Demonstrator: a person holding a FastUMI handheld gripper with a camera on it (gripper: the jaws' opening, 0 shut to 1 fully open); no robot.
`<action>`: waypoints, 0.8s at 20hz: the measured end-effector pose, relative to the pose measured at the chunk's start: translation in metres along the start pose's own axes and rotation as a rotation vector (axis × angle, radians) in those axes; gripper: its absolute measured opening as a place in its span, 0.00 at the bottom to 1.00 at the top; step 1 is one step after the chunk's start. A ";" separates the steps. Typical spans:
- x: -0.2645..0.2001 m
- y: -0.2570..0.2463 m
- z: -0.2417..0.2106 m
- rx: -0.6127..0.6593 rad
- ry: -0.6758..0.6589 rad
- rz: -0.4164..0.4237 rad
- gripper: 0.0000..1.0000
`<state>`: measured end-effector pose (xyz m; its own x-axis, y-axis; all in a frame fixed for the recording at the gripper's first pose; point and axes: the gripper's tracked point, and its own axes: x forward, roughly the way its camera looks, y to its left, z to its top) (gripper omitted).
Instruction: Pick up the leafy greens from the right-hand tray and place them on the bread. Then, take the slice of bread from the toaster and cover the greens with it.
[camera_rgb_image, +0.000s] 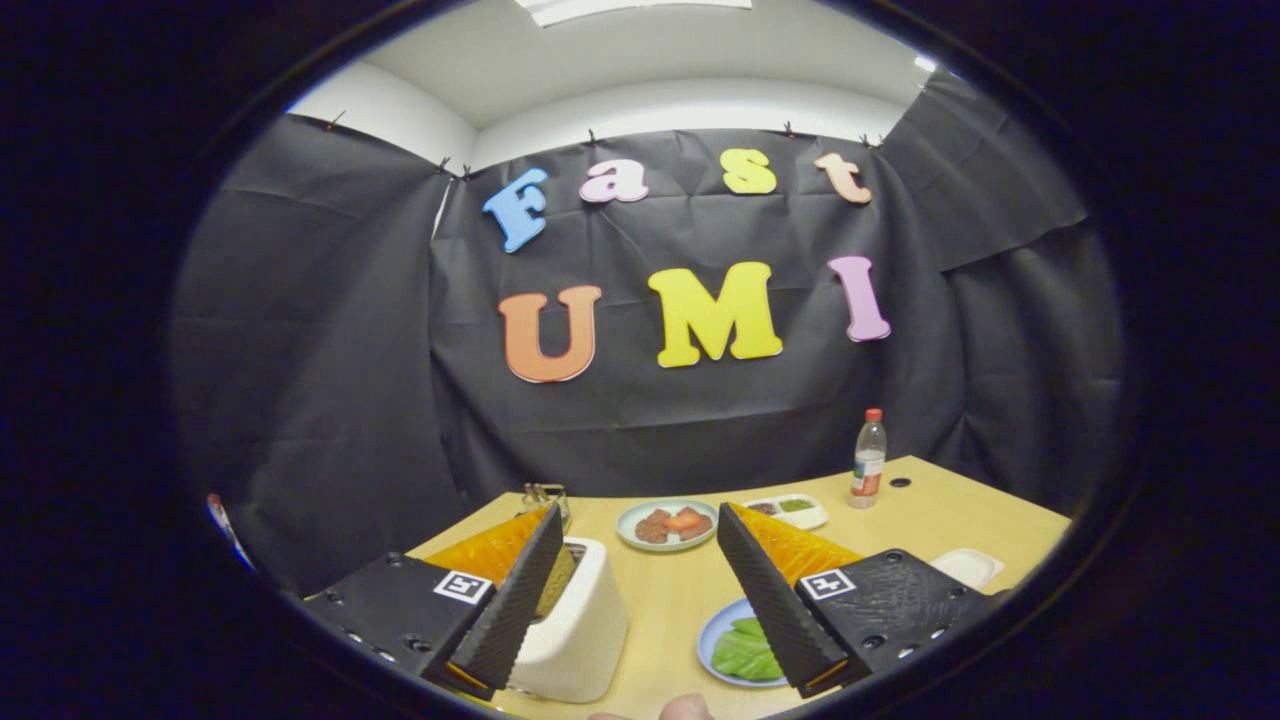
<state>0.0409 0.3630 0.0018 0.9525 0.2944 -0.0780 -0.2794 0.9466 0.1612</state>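
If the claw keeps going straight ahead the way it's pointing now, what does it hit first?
Probably the plate of food, which lies beyond the open claw, between its fingers' line. Depth is unclear; aimed this level, it might pass over it toward the black cloth wall.

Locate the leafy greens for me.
In the gripper view, the leafy greens lie on a blue plate beside the right finger, across from the white toaster; the open jaws hold nothing.

Black cloth (330, 380) hangs around me from nine to three o'clock. At twelve o'clock I see white wall (690, 105) and a ceiling light (630, 8). The pale wooden table (670, 600) lies at six.
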 end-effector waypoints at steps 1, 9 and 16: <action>0.003 0.011 -0.004 -0.005 0.008 0.001 0.96; 0.033 0.074 -0.043 -0.074 0.079 0.018 0.96; 0.067 0.080 -0.078 -0.094 0.198 -0.026 0.91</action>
<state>0.0728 0.4690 -0.0675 0.9197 0.2807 -0.2743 -0.2735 0.9597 0.0651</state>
